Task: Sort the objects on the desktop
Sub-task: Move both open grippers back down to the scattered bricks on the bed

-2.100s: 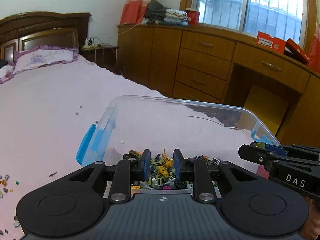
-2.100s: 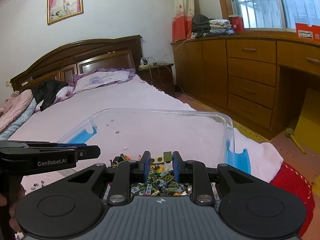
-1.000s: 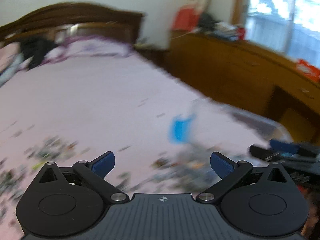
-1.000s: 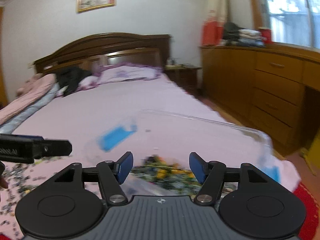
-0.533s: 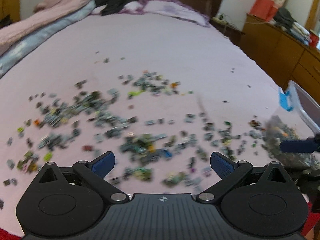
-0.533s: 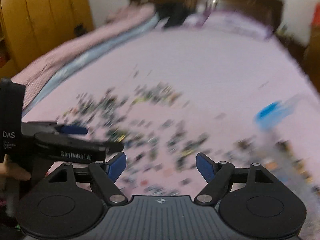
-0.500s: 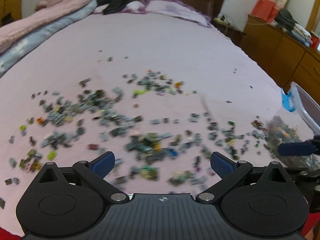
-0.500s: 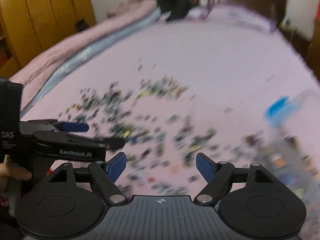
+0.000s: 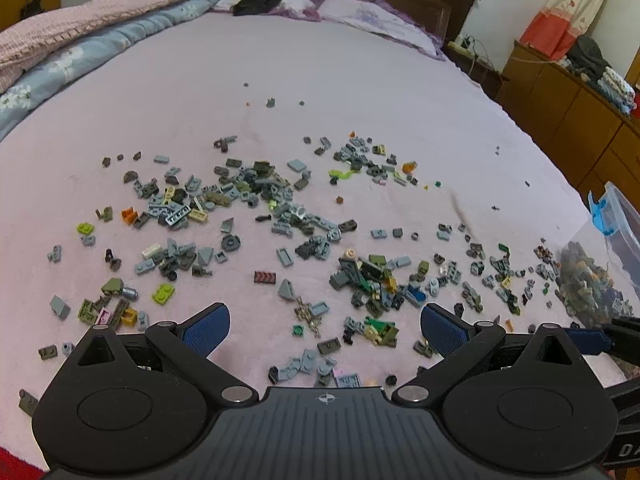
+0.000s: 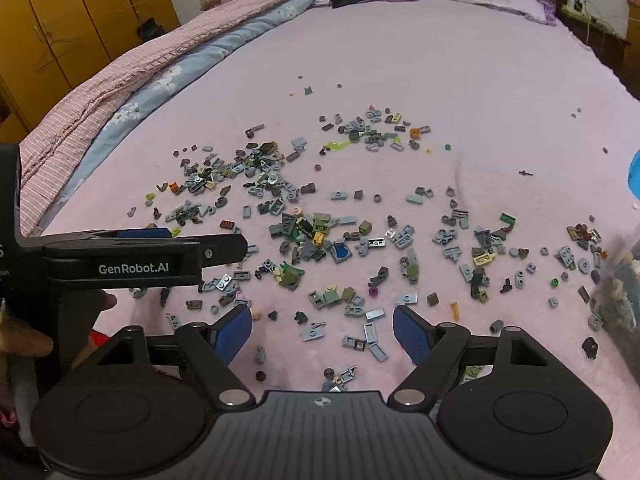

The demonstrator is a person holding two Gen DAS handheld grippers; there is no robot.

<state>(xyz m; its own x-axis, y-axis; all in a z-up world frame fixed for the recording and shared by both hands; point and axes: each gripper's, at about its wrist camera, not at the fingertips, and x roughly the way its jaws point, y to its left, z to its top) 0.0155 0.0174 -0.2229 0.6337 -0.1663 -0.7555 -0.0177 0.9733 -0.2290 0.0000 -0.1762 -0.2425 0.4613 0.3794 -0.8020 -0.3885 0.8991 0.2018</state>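
Note:
Several small building bricks, mostly grey and olive, lie scattered (image 9: 368, 276) over the pink bedsheet (image 9: 360, 80). My left gripper (image 9: 324, 320) hovers over their near edge, open, with nothing between its blue pads. My right gripper (image 10: 322, 328) hangs over the same scatter (image 10: 308, 232); its jaws are opening and hold nothing. The clear plastic bin (image 9: 616, 216) with a blue latch stands at the right, a heap of bricks showing through its wall. In the right wrist view the left gripper's black body (image 10: 140, 256) reaches in from the left.
Folded pink and blue quilts (image 9: 100, 28) lie along the bed's far left, with pillows and a dark garment by the headboard. A wooden cabinet (image 9: 580, 112) runs along the right. A yellow wardrobe (image 10: 80, 12) stands beyond the quilts.
Both grippers have swung from above the bin to the left, over the bricks on the sheet, and tilted down. Their jaws, nearly shut two seconds ago, now stand wide.

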